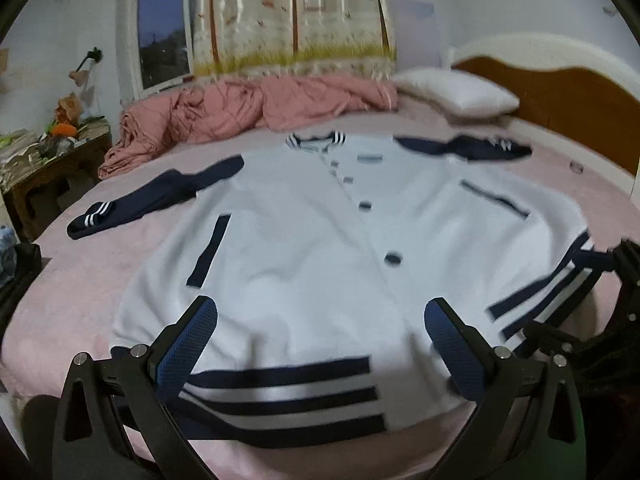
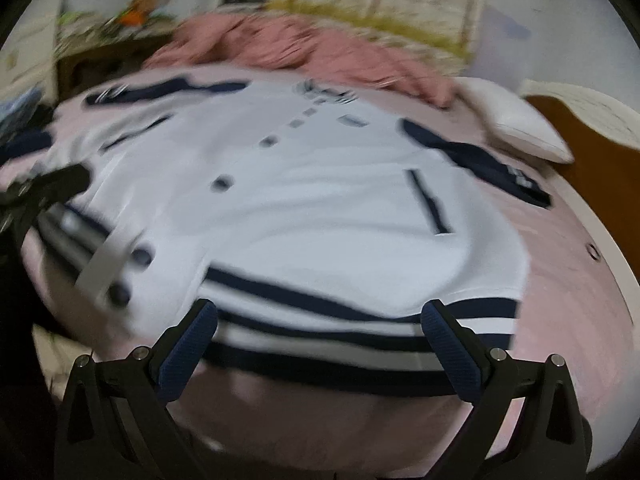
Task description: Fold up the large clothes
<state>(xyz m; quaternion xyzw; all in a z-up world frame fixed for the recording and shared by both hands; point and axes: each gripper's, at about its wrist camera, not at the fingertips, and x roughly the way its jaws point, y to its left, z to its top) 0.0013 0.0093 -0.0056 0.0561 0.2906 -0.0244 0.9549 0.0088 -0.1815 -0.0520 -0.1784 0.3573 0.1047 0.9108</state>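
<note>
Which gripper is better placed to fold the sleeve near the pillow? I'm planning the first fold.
Right, probably. The right gripper, jaws open, hovers over the jacket hem on the side of that navy sleeve; the left gripper is over the other half.

Pink sheet (image 1: pixel 80 280) covers the bed. Rumpled pink duvet (image 1: pixel 240 108) bunched at the far side under the window (image 1: pixel 164 40); tree-print curtain (image 1: pixel 296 16) hangs beside it. White pillow (image 1: pixel 460 92) lies against the wooden headboard (image 1: pixel 560 96). Cluttered wooden side table (image 1: pixel 52 168) at far left, orange item (image 1: pixel 64 130) on top. Right wrist view is motion-blurred.
</note>
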